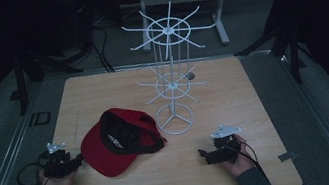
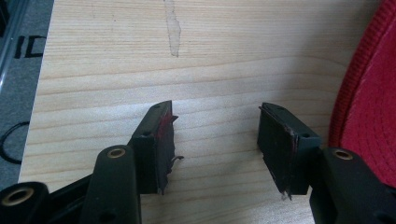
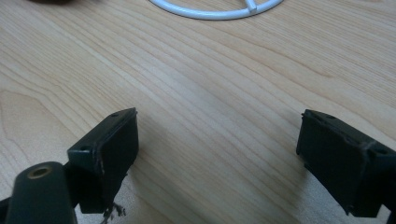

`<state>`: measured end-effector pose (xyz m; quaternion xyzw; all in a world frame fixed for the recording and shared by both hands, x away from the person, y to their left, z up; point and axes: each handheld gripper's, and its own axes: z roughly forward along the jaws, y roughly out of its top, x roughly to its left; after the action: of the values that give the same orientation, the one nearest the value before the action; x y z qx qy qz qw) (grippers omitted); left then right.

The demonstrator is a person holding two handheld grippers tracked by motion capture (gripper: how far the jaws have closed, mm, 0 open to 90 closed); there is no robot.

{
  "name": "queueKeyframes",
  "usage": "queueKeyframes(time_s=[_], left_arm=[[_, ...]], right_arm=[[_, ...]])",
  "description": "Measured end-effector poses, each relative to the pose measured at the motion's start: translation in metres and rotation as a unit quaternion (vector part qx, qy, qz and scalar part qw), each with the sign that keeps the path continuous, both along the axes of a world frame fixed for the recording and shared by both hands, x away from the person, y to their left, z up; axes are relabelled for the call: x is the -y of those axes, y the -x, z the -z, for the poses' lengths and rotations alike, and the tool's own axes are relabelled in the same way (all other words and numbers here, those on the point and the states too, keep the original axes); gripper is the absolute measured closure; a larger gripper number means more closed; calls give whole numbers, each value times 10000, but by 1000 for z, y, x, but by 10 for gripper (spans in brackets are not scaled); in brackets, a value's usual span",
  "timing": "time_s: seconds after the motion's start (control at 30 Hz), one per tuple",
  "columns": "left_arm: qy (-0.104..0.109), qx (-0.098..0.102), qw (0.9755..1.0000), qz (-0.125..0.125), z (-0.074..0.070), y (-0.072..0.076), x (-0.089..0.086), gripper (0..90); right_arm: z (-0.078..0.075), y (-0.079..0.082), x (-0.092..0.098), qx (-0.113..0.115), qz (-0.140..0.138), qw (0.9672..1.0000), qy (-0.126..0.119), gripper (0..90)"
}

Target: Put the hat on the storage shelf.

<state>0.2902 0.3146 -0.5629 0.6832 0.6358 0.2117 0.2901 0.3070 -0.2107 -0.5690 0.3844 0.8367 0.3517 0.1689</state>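
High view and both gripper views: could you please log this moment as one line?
left tool open, empty | right tool open, empty | red cap on table beside white rack

- A light wooden surface (image 1: 236, 111) with rounded corners carries everything.
- A white wire stand (image 1: 170, 89) rises near the middle on a ring base (image 1: 174, 119).
- A red cap (image 1: 118, 146) with a black lining lies just left of that base, brim pointing away from the stand.

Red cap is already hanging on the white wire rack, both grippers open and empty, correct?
Not quite. The red cap lies on the table beside the white wire rack, as the high view shows. The left gripper and right gripper are open and empty.
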Motion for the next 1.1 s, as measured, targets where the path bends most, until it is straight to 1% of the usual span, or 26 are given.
queueKeyframes(time_s=[0.13, 0.17, 0.23, 0.27, 0.3, 0.33, 0.4, 0.47, 0.53, 0.57, 0.6, 0.67, 0.73, 0.83, 0.9, 0.97, 1.1], left_arm=[[-19, -49, 10000, -33, -1, 0, 0, 472], [17, -63, 10000, -39, -1, 0, 0, 483], [17, -63, 10000, -39, -1, 0, 0, 491], [74, -79, 9999, -27, -2, 1, -1, 500], [64, -65, 10000, -28, -3, 1, -1, 504], [65, -38, 10000, -10, -4, 1, -2, 511], [160, 101, 9998, 5, -10, 2, -4, 513], [199, 228, 9995, -50, -17, 4, -5, 519], [199, 335, 9992, -26, -23, 6, -4, 519], [199, 335, 9992, -26, -23, 6, -4, 517], [193, 418, 9989, 19, -28, 8, -2, 517], [189, 503, 9985, 90, -34, 8, 0, 517], [230, 589, 9978, 195, -40, 9, 2, 514], [246, 760, 9960, 398, -50, 10, 7, 510], [222, 805, 9949, 557, -56, 8, 10, 507], [175, 790, 9946, 655, -61, 5, 13, 506], [168, 808, 9926, 894, -66, -2, 18, 501]], right_arm=[[0, 0, 0, -1, -3, 10000, 0, 127], [0, 0, 0, -1, -3, 10000, 2, 127], [0, 0, 0, -1, -2, 10000, 0, 127], [0, 0, 0, -2, -3, 10000, -1, 128], [0, 0, 0, -1, -3, 10000, 1, 127], [0, 0, 0, -1, -2, 10000, 1, 128], [0, 0, 0, -2, -3, 10000, 0, 127], [0, 0, 0, -1, -3, 10000, 0, 127], [0, 0, 0, -1, -2, 10000, 1, 128], [0, 0, 0, -1, -2, 10000, 0, 127], [0, 0, 0, -2, -2, 10000, 0, 127], [0, 0, 0, -2, -2, 10000, 0, 127], [0, 0, 0, -1, -3, 10000, 1, 127], [0, 0, 0, -1, -3, 10000, 1, 127], [0, 0, 0, 0, -3, 10000, 1, 127], [0, 0, 0, 0, -3, 10000, 0, 127], [0, 0, 0, 0, -3, 10000, 1, 127]])
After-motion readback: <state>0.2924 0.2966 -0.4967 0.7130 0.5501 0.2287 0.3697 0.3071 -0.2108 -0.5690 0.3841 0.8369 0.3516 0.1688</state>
